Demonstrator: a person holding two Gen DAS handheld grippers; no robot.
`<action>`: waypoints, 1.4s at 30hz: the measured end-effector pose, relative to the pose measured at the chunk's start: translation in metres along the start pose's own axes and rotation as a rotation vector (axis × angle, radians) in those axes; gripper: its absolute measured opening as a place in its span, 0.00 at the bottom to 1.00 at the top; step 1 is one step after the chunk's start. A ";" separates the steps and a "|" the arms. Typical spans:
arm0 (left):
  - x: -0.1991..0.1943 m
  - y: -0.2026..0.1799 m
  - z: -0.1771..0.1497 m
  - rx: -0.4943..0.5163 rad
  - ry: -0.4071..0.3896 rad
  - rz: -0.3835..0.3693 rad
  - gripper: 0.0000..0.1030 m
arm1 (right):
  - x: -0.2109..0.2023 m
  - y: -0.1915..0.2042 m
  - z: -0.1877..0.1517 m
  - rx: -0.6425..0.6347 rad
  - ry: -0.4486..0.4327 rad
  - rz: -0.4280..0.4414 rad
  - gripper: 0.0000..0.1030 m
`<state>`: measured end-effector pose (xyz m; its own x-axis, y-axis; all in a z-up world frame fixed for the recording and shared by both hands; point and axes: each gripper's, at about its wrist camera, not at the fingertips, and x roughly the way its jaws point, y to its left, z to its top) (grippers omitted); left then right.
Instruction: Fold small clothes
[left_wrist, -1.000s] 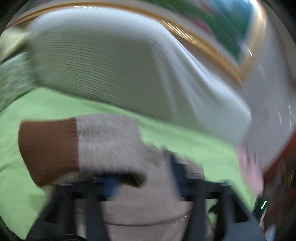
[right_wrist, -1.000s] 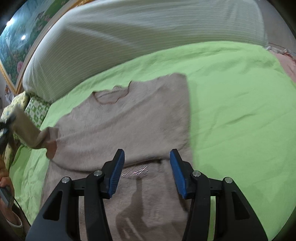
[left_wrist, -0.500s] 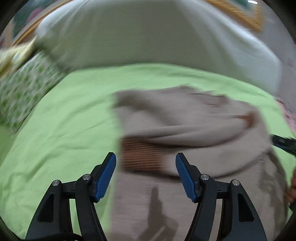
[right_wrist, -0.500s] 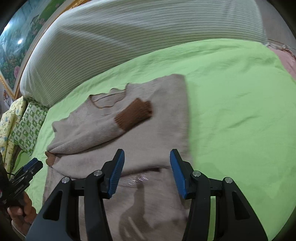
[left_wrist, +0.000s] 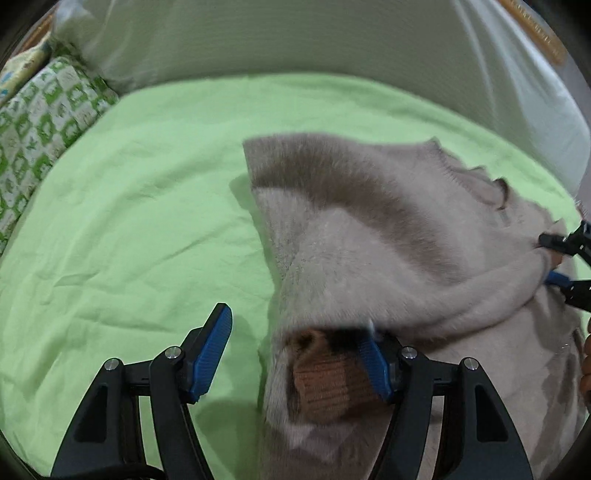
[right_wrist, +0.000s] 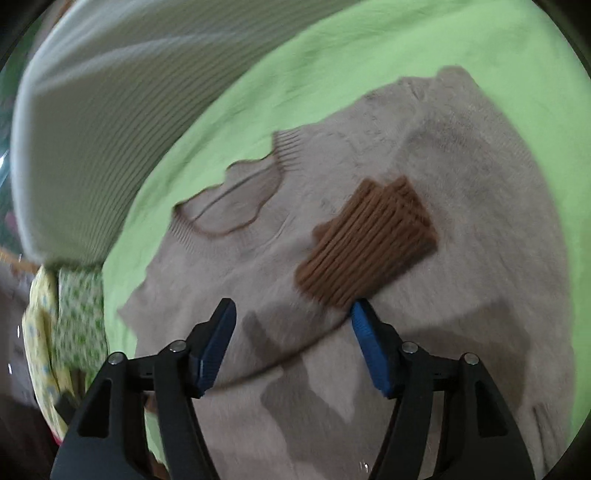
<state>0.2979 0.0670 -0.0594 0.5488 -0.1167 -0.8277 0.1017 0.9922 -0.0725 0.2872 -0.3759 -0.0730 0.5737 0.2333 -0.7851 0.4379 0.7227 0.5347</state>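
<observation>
The beige sweater (right_wrist: 369, 184) lies flat on the green bed sheet (left_wrist: 147, 184), brown cuffs (right_wrist: 369, 254) folded inward to narrow it; left tool (left_wrist: 295, 354) stands wide, empty, while right tool (right_wrist: 291, 347) has just been opening, gripping nothing.

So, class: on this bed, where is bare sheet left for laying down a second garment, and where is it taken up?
Free: the green sheet between the patterned pillow, the white headboard cushion and the sweater's edge; also the sheet right of the sweater in the right wrist view. Crowded: the beige sweater with its brown cuff folded across it.
</observation>
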 end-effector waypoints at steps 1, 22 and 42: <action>0.005 -0.001 0.001 -0.010 0.006 0.012 0.66 | 0.003 -0.002 0.001 0.009 -0.008 0.000 0.63; -0.039 -0.003 -0.019 -0.203 -0.154 0.103 0.53 | -0.070 -0.051 -0.015 -0.194 -0.212 0.173 0.12; -0.087 0.007 -0.069 -0.235 -0.162 0.003 0.53 | -0.099 -0.074 -0.034 -0.199 -0.253 -0.008 0.52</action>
<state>0.1934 0.0874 -0.0267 0.6761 -0.1007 -0.7299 -0.0851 0.9733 -0.2130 0.1744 -0.4302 -0.0461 0.7354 0.0757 -0.6734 0.3140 0.8425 0.4376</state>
